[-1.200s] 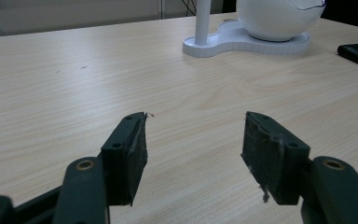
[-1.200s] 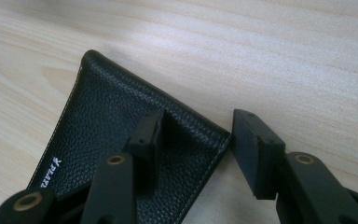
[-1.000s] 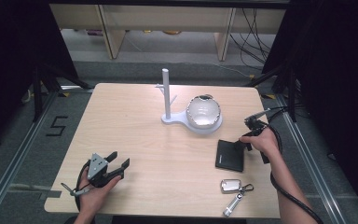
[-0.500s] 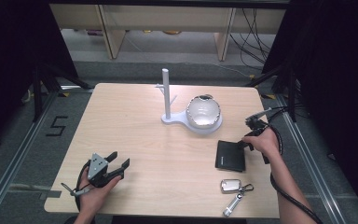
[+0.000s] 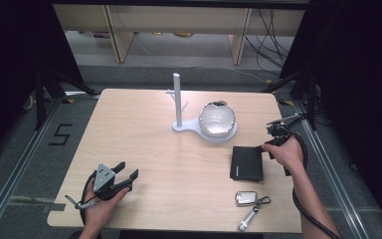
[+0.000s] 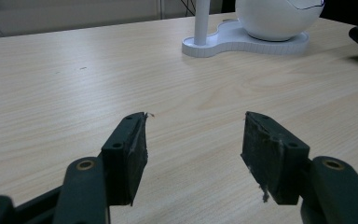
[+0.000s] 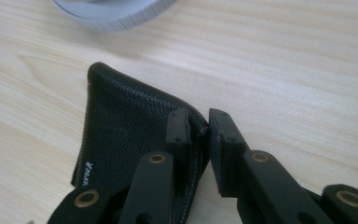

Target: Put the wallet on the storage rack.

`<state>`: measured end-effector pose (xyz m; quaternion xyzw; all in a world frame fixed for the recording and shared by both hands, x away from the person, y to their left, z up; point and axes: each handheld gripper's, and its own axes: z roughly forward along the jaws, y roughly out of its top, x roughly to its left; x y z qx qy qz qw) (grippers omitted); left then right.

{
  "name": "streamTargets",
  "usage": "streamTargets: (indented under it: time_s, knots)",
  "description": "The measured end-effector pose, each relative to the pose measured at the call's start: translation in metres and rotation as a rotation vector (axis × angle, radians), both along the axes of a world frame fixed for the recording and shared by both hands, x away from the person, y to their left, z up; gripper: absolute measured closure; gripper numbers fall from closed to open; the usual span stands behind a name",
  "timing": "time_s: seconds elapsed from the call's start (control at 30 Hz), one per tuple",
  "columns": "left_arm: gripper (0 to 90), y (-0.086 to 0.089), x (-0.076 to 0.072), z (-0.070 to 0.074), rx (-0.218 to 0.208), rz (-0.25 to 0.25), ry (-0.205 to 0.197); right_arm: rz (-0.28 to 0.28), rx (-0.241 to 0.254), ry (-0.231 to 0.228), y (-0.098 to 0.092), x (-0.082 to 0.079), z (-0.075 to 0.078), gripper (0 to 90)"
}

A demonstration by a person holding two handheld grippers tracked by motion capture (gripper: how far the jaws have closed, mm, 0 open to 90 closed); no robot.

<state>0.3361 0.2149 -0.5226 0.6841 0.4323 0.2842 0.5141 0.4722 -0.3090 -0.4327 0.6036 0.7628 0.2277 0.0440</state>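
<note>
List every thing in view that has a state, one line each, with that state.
Black wallet: folded shut, one edge pinched and tilted up off the table.
Right gripper: jaws have just been closing, now shut on the wallet's edge.
Left gripper: open, nothing between the jaws.
Keys: lying flat on the table, untouched.
White stand: upright.

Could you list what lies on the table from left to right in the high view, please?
Left gripper → white post stand → white glossy bowl → black leather wallet → right gripper.
</note>
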Motion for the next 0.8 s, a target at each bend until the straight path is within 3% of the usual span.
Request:
streamTargets:
  time_s: [0.27,0.33,0.4,0.43,0.5,0.57,0.63,0.8]
  knots:
    - [39.3,-0.001,0.0,0.0,-0.002,-0.001,0.0,-0.005,0.018,-0.095,-0.001,-0.019,0.026,80.7]
    - [39.3,-0.001,0.0,0.0,-0.002,-0.001,0.0,0.031,0.019,-0.129,-0.004,-0.021,0.028,80.8]
    - [39.3,0.0,0.0,0.0,0.0,0.001,0.0,0.03,0.018,-0.147,-0.004,-0.022,0.029,80.8]
    - [39.3,-0.001,-0.001,0.0,0.001,0.002,0.001,0.061,0.019,-0.185,-0.007,-0.025,0.033,81.1]
    - [39.4,-0.001,-0.001,0.0,0.002,0.0,0.001,0.021,0.036,-0.175,-0.004,-0.029,0.036,81.2]
    - [39.4,-0.001,-0.001,0.0,0.0,0.002,0.0,0.058,0.006,-0.197,-0.009,-0.028,0.038,81.3]
    - [39.4,0.0,0.0,0.0,-0.002,0.0,0.0,0.066,0.03,-0.195,-0.009,-0.029,0.038,81.3]
    - [39.4,0.0,0.0,0.0,-0.008,0.0,-0.002,0.066,0.022,-0.205,-0.01,-0.031,0.045,81.6]
